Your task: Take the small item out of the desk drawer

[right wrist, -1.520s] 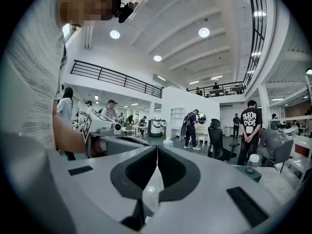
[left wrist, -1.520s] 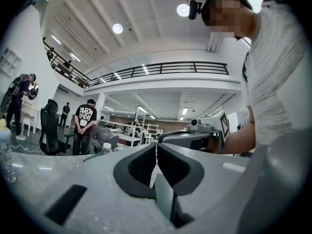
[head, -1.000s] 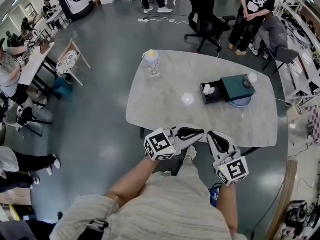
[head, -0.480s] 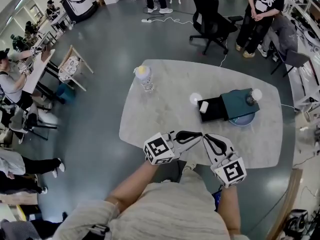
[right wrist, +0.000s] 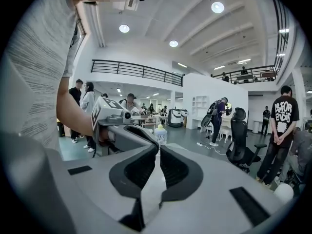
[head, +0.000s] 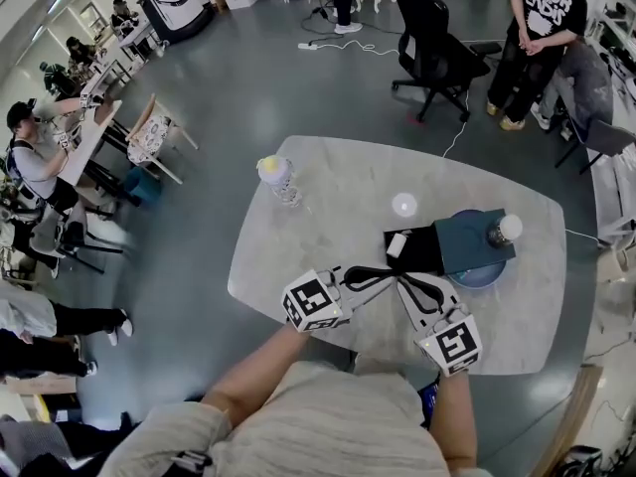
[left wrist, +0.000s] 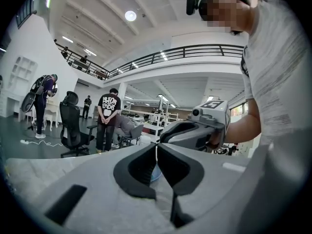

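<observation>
Head view: one drawer (head: 422,254) open

Left gripper (head: 384,272) and right gripper (head: 406,286): both pairs of jaws closed together, holding nothing, tips near the drawer. One small white item (head: 397,245) lies inside it. One bottle (head: 278,179) stands on tabletop (head: 333,222).

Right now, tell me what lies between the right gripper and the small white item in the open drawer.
Head view: only bare table and the drawer's near wall separate the right gripper from the small item.
</observation>
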Demonstrator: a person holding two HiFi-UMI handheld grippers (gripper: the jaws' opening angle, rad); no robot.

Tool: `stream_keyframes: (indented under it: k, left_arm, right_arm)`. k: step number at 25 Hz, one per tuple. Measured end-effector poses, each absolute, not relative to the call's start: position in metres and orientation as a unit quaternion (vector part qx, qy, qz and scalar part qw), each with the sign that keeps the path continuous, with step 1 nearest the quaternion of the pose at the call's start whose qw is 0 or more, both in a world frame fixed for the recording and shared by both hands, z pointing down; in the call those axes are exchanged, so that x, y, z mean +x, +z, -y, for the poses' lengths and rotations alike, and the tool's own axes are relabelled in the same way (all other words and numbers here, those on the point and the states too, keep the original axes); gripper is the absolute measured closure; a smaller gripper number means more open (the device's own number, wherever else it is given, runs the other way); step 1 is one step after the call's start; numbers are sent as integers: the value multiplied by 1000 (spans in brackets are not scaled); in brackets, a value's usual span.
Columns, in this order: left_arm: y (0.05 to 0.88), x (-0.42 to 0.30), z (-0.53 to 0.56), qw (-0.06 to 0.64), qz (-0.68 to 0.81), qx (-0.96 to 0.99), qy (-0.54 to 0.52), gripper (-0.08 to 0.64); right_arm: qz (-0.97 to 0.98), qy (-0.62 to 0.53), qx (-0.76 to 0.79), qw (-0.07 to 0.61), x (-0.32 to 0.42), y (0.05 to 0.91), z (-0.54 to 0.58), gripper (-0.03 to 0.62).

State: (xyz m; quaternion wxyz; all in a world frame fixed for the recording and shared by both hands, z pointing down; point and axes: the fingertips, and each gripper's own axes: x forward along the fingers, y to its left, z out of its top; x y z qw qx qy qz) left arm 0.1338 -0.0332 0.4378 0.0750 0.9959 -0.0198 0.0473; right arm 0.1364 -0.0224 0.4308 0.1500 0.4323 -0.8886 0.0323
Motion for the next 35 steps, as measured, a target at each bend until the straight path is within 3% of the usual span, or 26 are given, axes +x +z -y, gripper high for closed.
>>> stream_keyframes:
  k: [17,35]
  left_arm:
    - [479,141,118,98,38,993,55,540]
    - [524,139,148,154,51,985,55,540]
  right_arm:
    - [879,67,417,222,156,489,92,578]
    - [855,100,377,343,159,574,126,455]
